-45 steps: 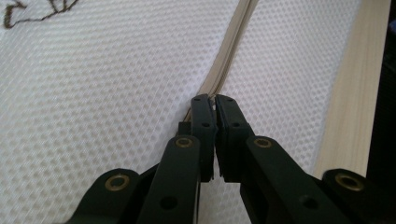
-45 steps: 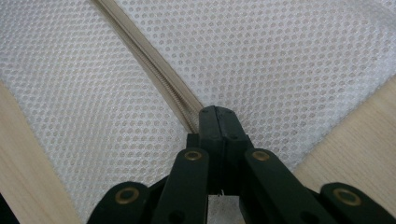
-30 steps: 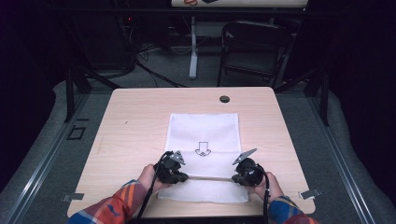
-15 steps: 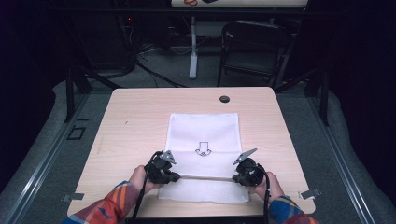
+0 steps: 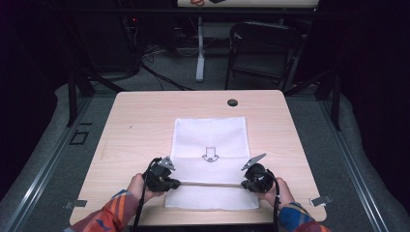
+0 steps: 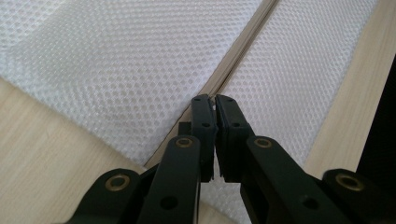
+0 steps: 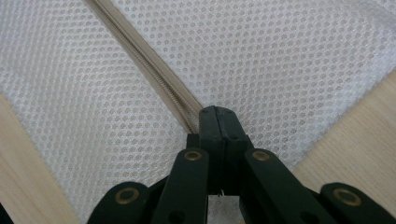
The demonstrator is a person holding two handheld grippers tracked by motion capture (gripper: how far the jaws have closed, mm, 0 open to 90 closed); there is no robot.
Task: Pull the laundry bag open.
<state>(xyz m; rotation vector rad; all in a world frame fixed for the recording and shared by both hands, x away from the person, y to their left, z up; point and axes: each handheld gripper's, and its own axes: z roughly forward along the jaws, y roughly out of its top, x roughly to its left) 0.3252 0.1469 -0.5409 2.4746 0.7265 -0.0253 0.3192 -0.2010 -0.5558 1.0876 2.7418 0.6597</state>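
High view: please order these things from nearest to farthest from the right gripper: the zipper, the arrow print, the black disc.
From the right gripper:
1. Zipper: at its fingers, running left across the mesh bag.
2. Arrow print: on the bag, up and left of the gripper.
3. Black disc: near the table's far edge.

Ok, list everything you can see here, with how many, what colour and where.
white mesh zip bag: one, white, flat on the middle of the table, black arrow print.
beige zipper: one, beige, across the bag's near part, between the grippers.
light wooden table: one, pale wood, centre.
small black round cap: one, black, far table edge.
black folding chair: one, black, beyond the table.
left gripper: one, black, shut at the zipper's left end.
right gripper: one, black, shut at the zipper's right end.
plaid sleeves: two, orange-blue, bottom edge.
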